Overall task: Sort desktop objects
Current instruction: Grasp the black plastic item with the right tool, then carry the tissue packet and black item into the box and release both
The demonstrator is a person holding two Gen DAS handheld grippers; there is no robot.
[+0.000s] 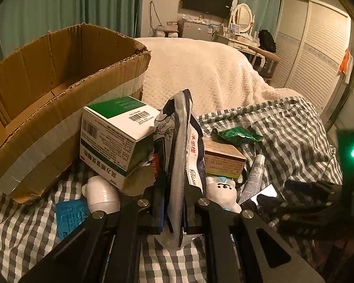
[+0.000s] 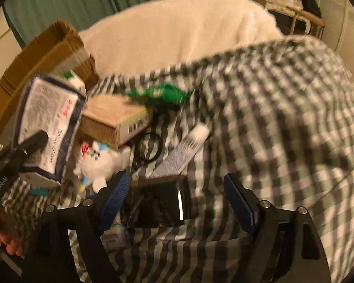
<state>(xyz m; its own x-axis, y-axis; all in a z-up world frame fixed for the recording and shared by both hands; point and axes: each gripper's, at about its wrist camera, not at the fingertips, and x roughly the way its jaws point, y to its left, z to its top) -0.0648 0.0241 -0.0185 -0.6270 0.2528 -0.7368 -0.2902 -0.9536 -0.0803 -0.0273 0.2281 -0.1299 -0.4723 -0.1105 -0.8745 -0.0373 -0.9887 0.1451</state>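
My left gripper [image 1: 174, 202] is shut on a tissue pack [image 1: 180, 155] with a dark floral wrapper, held upright above the checked cloth; the pack also shows in the right wrist view [image 2: 47, 122]. An open cardboard box [image 1: 59, 75] stands at the left. A green-and-white medicine box [image 1: 115, 136] leans against it. My right gripper [image 2: 177, 202] is open, just above a black phone [image 2: 158, 202]. A tan box [image 2: 115, 120], a white bear toy [image 2: 101, 162], a white tube [image 2: 184, 151] and a green packet [image 2: 160, 94] lie nearby.
A white bottle [image 1: 101, 195] and a blue blister pack [image 1: 69, 214] lie at the left on the checked cloth [image 1: 283, 129]. A black ring [image 2: 148, 148] lies by the tube. A cream-covered bed [image 1: 200, 70] is behind.
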